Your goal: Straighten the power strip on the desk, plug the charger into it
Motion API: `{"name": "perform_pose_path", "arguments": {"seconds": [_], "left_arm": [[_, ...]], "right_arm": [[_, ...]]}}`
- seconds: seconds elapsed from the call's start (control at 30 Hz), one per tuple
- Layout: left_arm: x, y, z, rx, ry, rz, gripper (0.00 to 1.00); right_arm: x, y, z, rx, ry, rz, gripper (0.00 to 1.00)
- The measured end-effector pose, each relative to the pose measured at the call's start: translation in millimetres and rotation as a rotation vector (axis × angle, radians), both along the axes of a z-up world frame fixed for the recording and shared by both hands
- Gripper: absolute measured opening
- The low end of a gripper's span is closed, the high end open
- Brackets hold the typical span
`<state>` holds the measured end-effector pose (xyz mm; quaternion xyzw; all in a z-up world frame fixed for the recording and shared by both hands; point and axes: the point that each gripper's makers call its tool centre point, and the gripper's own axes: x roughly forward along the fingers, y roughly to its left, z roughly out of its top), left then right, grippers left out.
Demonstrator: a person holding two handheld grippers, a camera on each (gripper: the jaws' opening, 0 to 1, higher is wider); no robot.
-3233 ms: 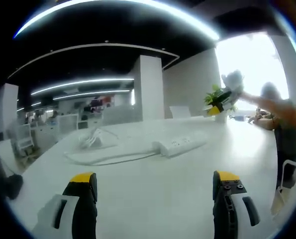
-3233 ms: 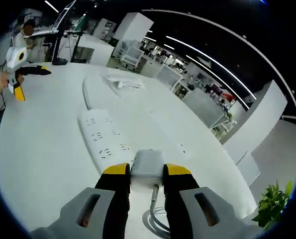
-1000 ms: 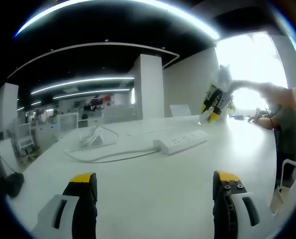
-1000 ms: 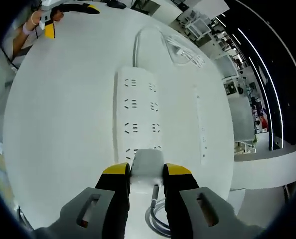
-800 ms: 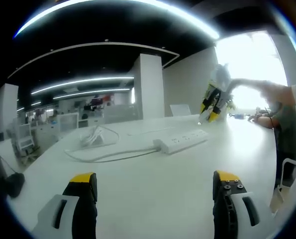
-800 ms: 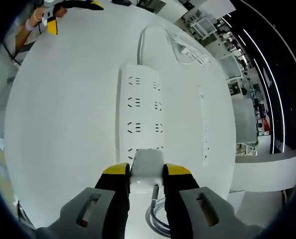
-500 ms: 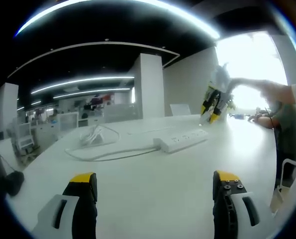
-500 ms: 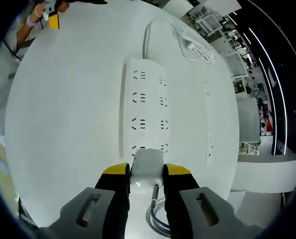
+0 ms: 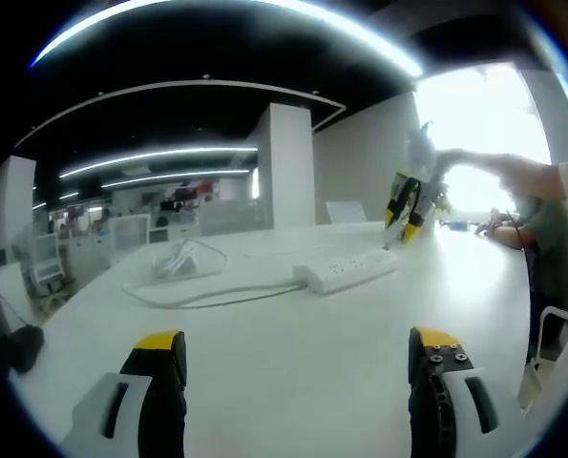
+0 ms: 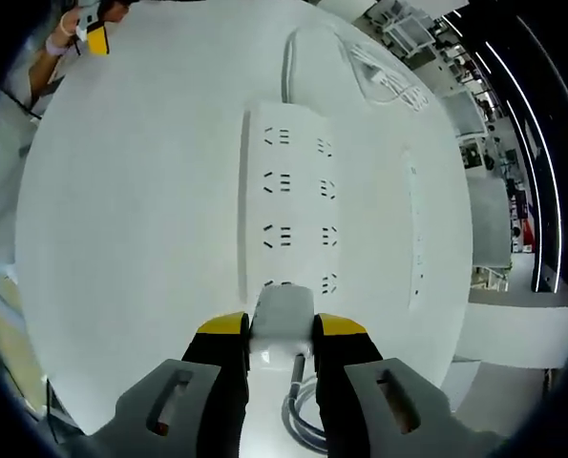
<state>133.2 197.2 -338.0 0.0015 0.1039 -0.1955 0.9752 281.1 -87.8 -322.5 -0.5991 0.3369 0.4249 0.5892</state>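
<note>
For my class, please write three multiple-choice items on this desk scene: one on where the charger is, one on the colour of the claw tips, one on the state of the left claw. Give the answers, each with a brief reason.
1. Where is the charger?
A. Lying on the floor
B. Held between the jaws of the right claw, over the near end of the power strip
C. Beside the coiled cable at the far end of the desk

2. What colour are the claw tips?
A. Yellow
B. Red
C. Blue

3. What state is the left claw in?
A. Shut on the cable
B. Shut on the power strip
C. Open and holding nothing

Answers:
1. B, since the right gripper view shows the white block pinched between the jaws just above the strip's end.
2. A, since both views show yellow caps on the jaws.
3. C, since the left gripper view shows its jaws wide apart with bare desk between them.
</note>
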Motion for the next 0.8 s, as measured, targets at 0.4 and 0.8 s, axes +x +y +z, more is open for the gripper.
{"name": "perform_pose_path", "arguments": {"seconds": [0.4, 0.8], "left_arm": [[1.7, -0.2, -1.8, -0.007, 0.002, -0.002, 0.99], [1.5, 0.0, -0.4, -0.007, 0.0, -0.001, 0.99]], "right_arm": [[-5.4, -1.9, -5.9, -0.033, 0.014, -0.003, 0.24], [-3.4, -0.8, -6.5, -0.075, 0.023, 0.0, 0.24]]}}
